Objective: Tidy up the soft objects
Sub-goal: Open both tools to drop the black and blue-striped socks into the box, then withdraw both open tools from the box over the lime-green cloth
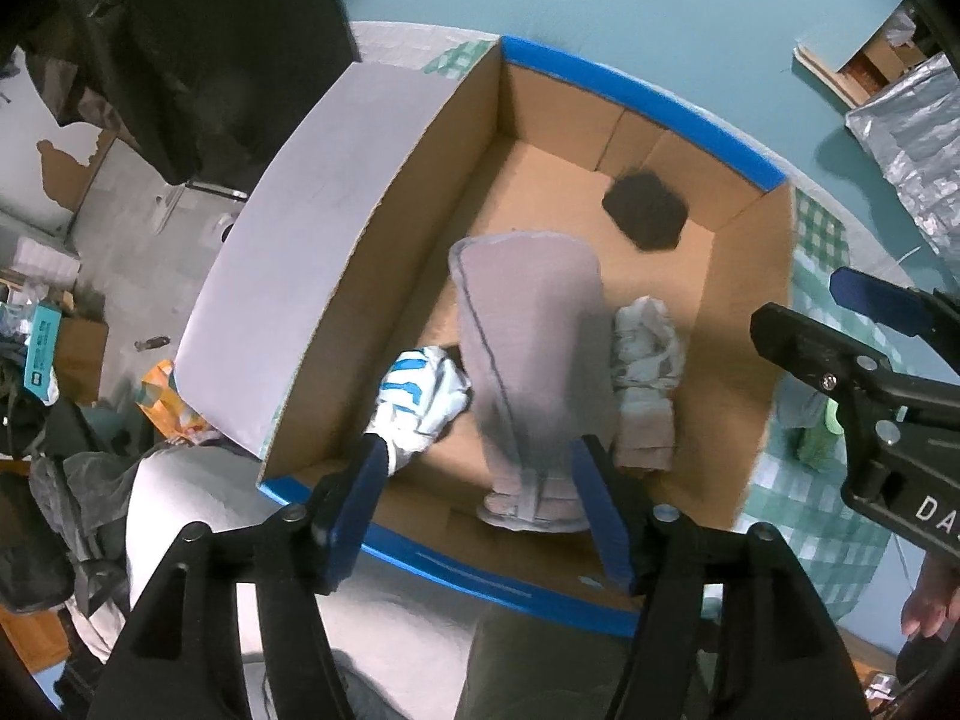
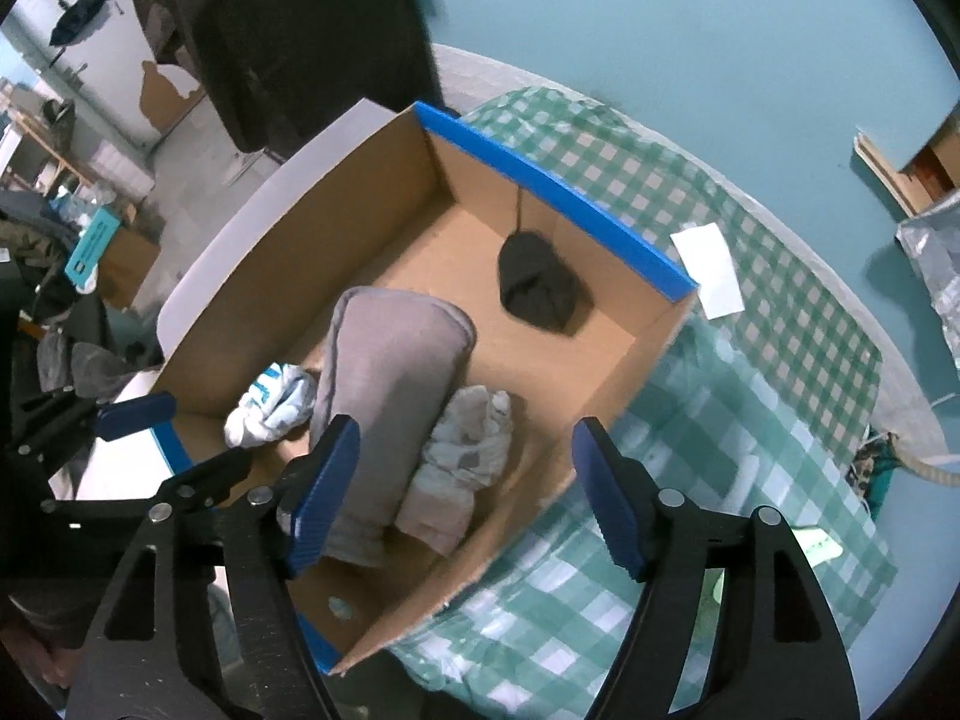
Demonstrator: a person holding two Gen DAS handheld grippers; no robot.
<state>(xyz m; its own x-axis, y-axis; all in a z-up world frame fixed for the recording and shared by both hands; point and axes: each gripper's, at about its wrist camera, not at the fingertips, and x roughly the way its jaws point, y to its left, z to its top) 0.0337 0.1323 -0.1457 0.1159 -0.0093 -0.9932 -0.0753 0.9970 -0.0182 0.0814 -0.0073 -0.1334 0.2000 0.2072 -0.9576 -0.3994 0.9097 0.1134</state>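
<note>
Rolled grey towel [image 1: 528, 360] lying in cardboard box [image 1: 744, 360], between striped bundle [image 1: 420, 396] and pale bundle [image 1: 648, 372], left gripper [image 1: 480, 510] and right gripper [image 2: 462, 480] released, jaws apart above it

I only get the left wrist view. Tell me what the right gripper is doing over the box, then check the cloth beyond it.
Observer: The right gripper hangs open above the box. Nothing is clamped between its pads. The grey roll and the pale bundle lie below it on the box floor.
Operator: Now report anything on the cloth past the far corner.
Observer: A white paper slip lies flat on the checked cloth, just outside the blue-edged corner.
</note>
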